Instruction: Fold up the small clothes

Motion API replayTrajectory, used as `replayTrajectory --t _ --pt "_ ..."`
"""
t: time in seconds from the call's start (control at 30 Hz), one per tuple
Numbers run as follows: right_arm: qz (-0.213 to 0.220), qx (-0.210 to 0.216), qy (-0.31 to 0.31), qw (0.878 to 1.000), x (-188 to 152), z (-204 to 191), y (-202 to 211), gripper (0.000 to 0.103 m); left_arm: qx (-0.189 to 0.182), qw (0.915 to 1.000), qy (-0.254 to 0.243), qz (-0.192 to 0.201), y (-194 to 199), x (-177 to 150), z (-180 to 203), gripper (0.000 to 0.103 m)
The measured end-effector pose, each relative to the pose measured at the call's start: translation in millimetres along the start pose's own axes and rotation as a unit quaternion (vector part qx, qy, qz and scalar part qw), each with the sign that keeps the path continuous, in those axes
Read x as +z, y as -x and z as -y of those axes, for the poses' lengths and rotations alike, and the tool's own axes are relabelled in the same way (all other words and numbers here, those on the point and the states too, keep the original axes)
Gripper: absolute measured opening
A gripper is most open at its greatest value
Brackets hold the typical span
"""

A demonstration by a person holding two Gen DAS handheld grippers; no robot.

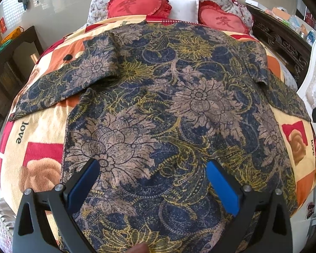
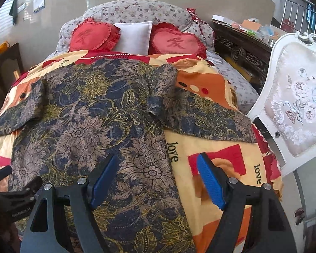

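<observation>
Two views: from our left wrist, the left claw [image 1: 152, 176] hovers agape over the floral shirt [image 1: 168, 105], spread flat on the bed [image 1: 42, 130], collar far; from our right wrist, the right claw [image 2: 158, 170] gapes astride the shirt's right edge, nearest that sleeve [image 2: 208, 118]

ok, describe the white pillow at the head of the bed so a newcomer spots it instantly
Start at the bed covered by the orange, red and cream blanket printed with "love", where the blue, tan and yellow floral shirt lies spread out. Look past the shirt to the head of the bed: two red heart-shaped frilled cushions sit there. The plain white rectangular pillow sits between them, the only unpatterned one.
</observation>
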State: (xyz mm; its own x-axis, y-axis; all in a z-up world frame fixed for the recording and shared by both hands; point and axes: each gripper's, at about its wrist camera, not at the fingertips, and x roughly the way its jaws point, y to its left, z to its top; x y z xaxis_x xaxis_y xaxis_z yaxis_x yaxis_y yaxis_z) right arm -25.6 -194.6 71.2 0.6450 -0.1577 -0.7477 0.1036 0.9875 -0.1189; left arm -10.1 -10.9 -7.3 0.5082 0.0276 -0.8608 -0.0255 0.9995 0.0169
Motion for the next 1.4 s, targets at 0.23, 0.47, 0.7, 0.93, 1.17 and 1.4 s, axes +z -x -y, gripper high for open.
replayTrajectory --t 0.23,0.47,0.7,0.93,1.17,1.4 --pt "0.005 -0.016 -0.006 1.000 0.6 0.7 3.8 0.051 -0.001 1.0000 -0.007 -0.001 -2.0 -0.3 5.1 0.103" --pt "0.021 -0.068 0.000 0.997 -1.6 16.5 6.5 0.051 -0.004 0.9999 -0.011 -0.002 -2.6 -0.4 9.6 0.103" --pt "0.027 -0.122 0.002 0.992 -5.4 42.3 2.5 0.051 -0.007 0.9999 -0.012 -0.002 -3.2 -1.8 12.0 0.103" --pt "0.015 -0.153 -0.005 0.988 -9.1 64.9 -3.9 0.051 -0.011 0.9998 -0.016 -0.007 -6.9 -5.8 17.1 0.103" --pt "0.008 -0.153 -0.005 0.988 -10.5 68.0 -6.9 0.051 -0.014 0.9997 -0.017 -0.010 -10.5 -6.9 19.7 0.103" --pt "0.006 -0.152 -0.006 0.988 -11.5 67.3 -8.2 0.051 -0.014 0.9997 -0.015 -0.012 -13.0 -7.4 17.9 0.103"
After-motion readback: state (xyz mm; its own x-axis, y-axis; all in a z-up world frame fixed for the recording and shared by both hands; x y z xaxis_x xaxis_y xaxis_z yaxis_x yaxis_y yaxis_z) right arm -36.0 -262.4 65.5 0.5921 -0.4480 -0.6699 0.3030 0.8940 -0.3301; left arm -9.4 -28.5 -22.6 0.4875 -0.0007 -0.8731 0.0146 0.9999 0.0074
